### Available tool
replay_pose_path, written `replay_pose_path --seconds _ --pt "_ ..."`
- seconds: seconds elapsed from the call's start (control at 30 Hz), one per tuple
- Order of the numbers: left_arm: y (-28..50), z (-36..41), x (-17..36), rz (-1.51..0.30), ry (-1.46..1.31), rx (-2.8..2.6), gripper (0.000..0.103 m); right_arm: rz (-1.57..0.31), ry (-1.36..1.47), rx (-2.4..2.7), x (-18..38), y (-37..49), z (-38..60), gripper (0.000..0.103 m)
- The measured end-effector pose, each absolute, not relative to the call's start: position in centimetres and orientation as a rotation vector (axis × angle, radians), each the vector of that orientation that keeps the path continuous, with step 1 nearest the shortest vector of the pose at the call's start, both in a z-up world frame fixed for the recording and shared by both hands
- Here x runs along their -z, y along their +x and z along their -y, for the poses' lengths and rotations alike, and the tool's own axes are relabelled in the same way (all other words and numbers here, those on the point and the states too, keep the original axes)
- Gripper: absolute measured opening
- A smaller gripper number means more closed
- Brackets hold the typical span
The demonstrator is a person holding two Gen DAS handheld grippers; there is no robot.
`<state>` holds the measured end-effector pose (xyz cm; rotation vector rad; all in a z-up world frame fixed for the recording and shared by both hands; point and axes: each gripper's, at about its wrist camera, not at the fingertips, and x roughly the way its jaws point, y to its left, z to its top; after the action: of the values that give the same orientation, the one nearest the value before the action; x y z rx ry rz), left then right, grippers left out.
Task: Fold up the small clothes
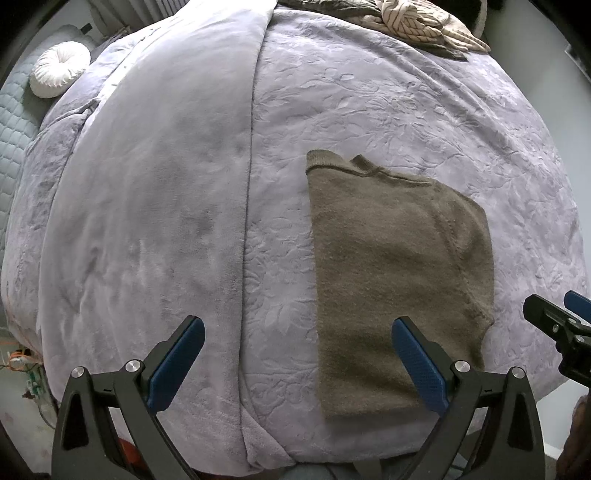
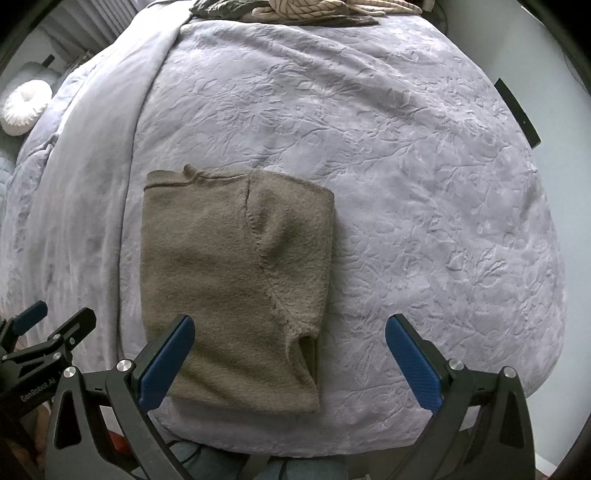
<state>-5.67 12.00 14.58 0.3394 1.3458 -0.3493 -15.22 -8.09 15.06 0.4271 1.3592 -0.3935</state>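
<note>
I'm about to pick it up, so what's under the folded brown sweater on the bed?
The folded brown sweater lies flat on the lavender embossed bedspread, which shows all around it. Whatever lies directly beneath, or between its layers, is covered and cannot be seen.

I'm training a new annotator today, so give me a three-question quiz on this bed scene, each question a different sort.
1. True or false: the left tongs are shut on the folded brown sweater.
2. Multiple choice: where do the other clothes lie? A) at the bed's far end B) on the sweater C) between the right tongs
3. Fill in: the round white cushion lies to the ____ of the lavender blanket.

Key
1. False: both tongs are open and hold nothing.
2. A
3. left
</note>
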Motion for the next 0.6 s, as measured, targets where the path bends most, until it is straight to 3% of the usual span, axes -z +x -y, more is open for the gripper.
replay_pose_path --seconds 0.6 --pt "-5.59 -12.11 -14.57 -1.345 0.343 0.352 0.101 -1.36 0.427 0.394 -15.05 -15.32 7.98 0.103"
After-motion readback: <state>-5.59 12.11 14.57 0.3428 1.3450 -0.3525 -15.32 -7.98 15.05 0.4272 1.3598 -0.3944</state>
